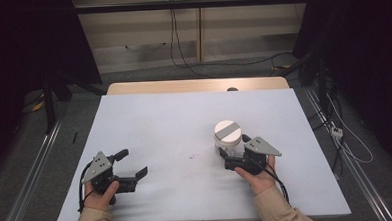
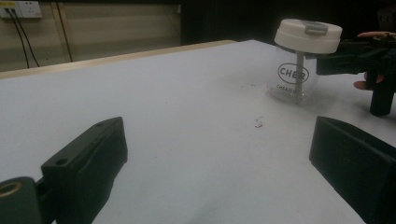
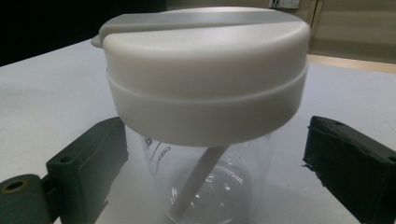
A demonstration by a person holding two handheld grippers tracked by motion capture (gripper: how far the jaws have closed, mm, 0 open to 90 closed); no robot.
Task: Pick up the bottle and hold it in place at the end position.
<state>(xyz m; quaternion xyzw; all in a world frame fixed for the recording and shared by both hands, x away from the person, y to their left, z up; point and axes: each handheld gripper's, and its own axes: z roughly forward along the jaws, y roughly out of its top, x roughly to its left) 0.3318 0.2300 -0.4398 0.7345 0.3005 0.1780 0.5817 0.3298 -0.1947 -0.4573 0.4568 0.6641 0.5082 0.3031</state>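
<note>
Jar: the clear jar [image 1: 228, 143] with its white lid [image 3: 205, 70] stands upright on your counter [image 1: 159, 122], right of the middle and nearer the near edge; a white stick leans inside it.
Right gripper [image 1: 232, 159]: your jaws are spread, one either side of the glass below the lid, not pressing on it.
Left gripper [image 1: 134, 165]: near the front left corner, well apart from the jar; its jaws stand wide with bare counter between them.
Counter: a few dark specks [image 2: 258, 122] lie between your hands.

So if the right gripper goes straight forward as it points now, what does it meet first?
Most likely the clear cup with the white lid. It stands upright directly ahead of the right gripper, between the open jaws, which do not seem to touch it yet.
</note>
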